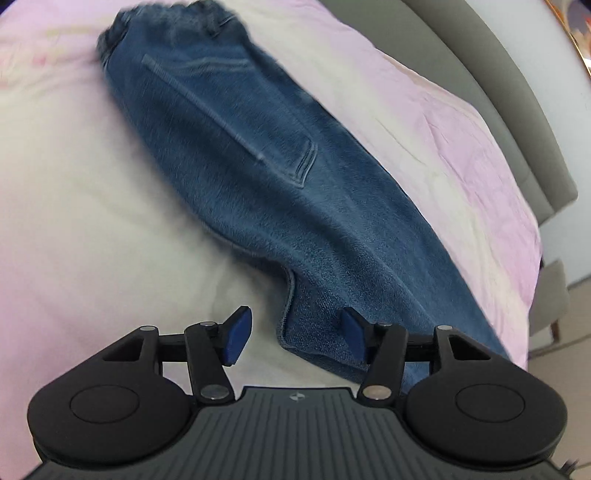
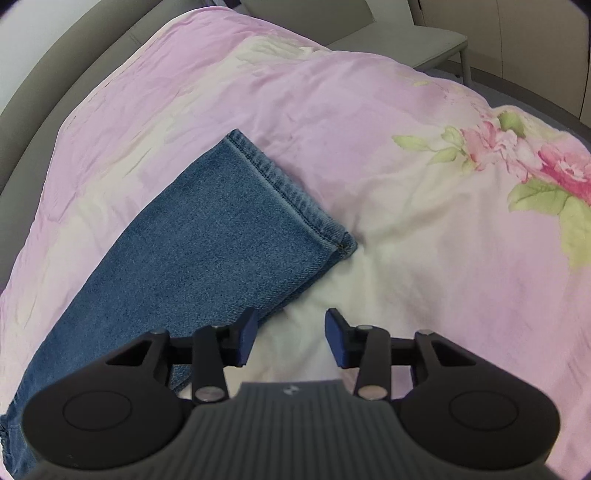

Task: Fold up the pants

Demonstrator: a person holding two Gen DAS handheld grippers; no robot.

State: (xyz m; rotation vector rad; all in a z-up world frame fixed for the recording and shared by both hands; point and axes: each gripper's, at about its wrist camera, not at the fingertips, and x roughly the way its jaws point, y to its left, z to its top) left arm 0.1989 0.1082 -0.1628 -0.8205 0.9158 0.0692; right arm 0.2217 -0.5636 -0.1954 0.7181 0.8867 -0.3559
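The blue denim pants (image 1: 258, 192) are lying flat on a pink and white floral bedspread (image 1: 74, 221), folded lengthwise so that 1 leg is resting on the other. In the left wrist view they are stretching away from the left gripper (image 1: 293, 332) toward the upper left, with the gathered waistband (image 1: 166, 22) at the far end and a back pocket (image 1: 236, 122) facing up about halfway along. The left gripper is standing with its jaws well apart and is gripping nothing; the edge of the denim at the crotch is lying in the gap between the 2 blue pads (image 1: 238, 338), nearer the right-hand pad, and neither pad is pressing on the cloth.

In the right wrist view the right gripper (image 2: 290, 338) is hovering over the other end of the pants (image 2: 207, 251). Its jaws are partly open and empty, with only white bedspread (image 2: 406, 258) showing between the pads. The leg is running off to the left of this gripper and below it, and the stitched hem (image 2: 288, 192) is lying ahead of it and slightly to the left. The left-hand pad is sitting just over the near edge of the leg, though I cannot tell if it is touching. A grey upholstered bed frame (image 2: 44, 74) is curving behind the bedspread beyond both tools.
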